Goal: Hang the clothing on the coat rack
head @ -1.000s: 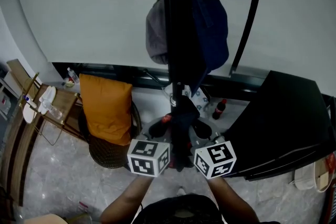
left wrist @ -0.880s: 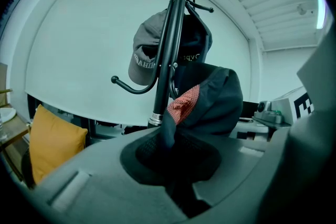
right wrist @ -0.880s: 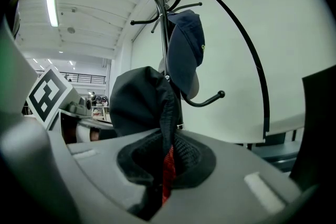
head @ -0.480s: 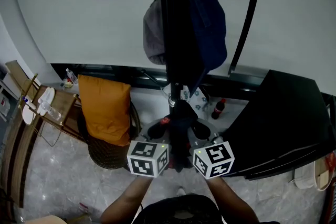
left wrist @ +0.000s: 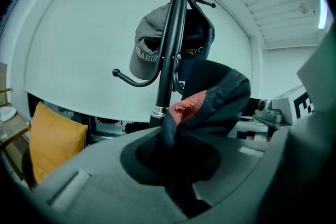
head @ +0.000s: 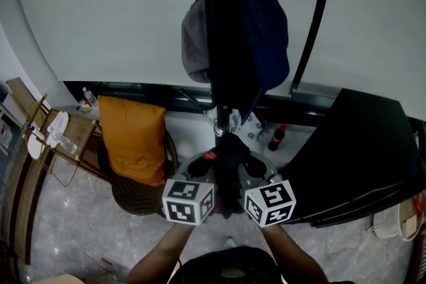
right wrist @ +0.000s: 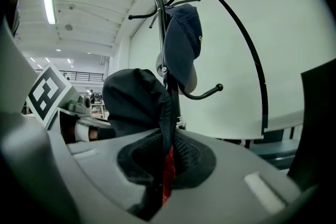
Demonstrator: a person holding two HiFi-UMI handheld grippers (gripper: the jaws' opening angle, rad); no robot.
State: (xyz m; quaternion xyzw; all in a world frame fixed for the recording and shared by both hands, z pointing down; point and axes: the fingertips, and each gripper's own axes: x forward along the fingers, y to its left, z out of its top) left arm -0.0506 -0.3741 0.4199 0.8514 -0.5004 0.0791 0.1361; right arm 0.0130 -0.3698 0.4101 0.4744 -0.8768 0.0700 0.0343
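Pinching one dark garment (left wrist: 215, 97), left gripper (left wrist: 176, 176) and right gripper (right wrist: 163, 170), coat rack (head: 219, 43), grey cap (head: 193, 43), navy cap (head: 269, 36) just ahead.

Pale capital lettering is running along the lower band of the gray cap (left wrist: 147, 42), which is hanging at 9 o'clock of the coat rack pole (left wrist: 169, 71) in the left gripper view. It is showing too small and warped to be read with certainty. Fainter lettering is crossing the navy cap (left wrist: 202, 34) at 3 o'clock of the pole, equally illegible. Nothing else is reading as text.
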